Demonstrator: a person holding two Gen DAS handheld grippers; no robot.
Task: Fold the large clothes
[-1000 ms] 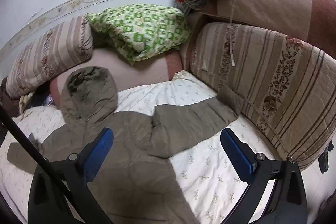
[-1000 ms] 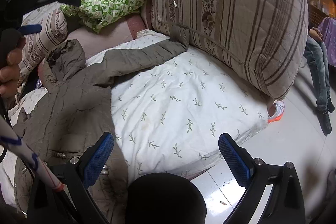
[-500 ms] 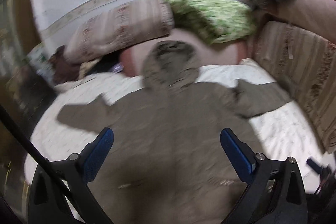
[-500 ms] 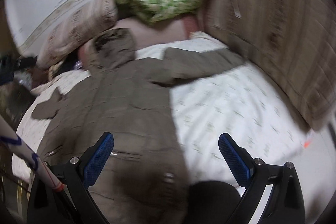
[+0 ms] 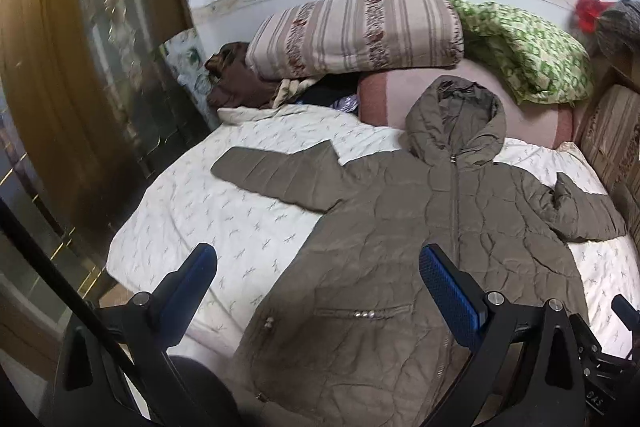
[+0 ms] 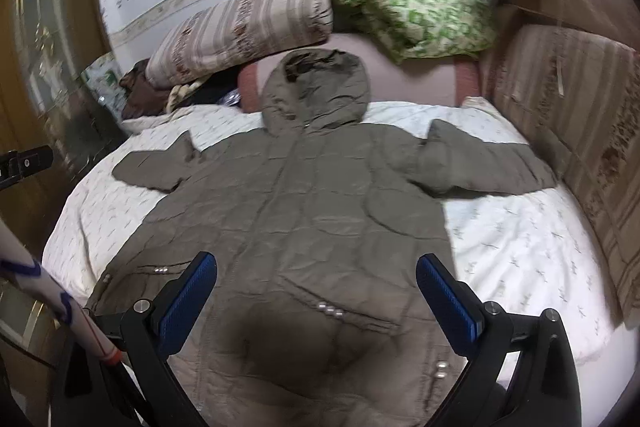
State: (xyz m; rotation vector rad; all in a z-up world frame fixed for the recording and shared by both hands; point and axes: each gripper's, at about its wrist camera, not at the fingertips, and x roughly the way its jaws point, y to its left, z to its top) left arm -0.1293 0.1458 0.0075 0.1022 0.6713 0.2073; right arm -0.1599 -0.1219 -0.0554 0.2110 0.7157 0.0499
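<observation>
Quilted hooded coat (image 5: pixel 440 227) spread flat, sleeves out.

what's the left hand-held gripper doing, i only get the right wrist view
Observer: The left hand-held gripper is open and empty. In its own view one finger shows against the bare sheet and the other against the coat.
Operator: door-side sleeve looks bunched here, is it
Observer: No, that sleeve lies flat and straight on the sheet.
Operator: front zipped? too blurry here
Observer: Yes, the zip looks shut up to the hood.
</observation>
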